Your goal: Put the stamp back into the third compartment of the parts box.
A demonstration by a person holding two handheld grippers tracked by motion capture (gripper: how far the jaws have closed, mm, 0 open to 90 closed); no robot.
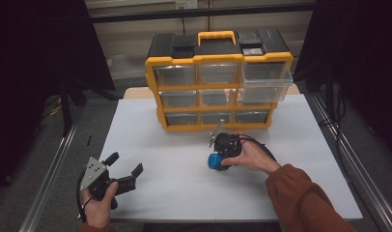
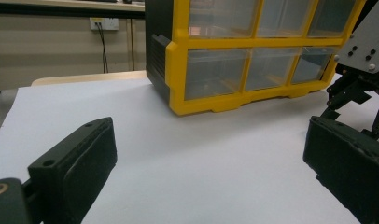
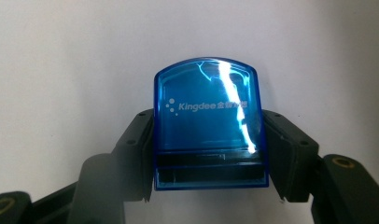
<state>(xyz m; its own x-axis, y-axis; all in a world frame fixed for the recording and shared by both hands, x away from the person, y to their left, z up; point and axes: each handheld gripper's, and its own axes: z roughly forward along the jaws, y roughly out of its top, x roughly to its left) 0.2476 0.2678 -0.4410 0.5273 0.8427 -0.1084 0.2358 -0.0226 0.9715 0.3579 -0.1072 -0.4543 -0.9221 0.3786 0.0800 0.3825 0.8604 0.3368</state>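
The right tool (image 3: pixel 208 154) is clamped on a translucent blue plastic box (image 3: pixel 208 126), one black jaw pressed against each side of it; the right gripper view shows white "Kingdee" lettering on the box's top face, and the box lies flat on the white surface (image 1: pixel 184 159) straight below the tool. In the high view the right tool (image 1: pixel 217 155) points down at the box (image 1: pixel 215 161), with the hand wrapped around its body. Just beyond it stands a yellow-and-black drawer organizer (image 1: pixel 218 82), its upper right drawer (image 1: pixel 265 82) pulled out. Well off to that tool's left, near the surface's front edge, the left tool (image 1: pixel 125 164) is held with jaws spread wide and nothing between them.
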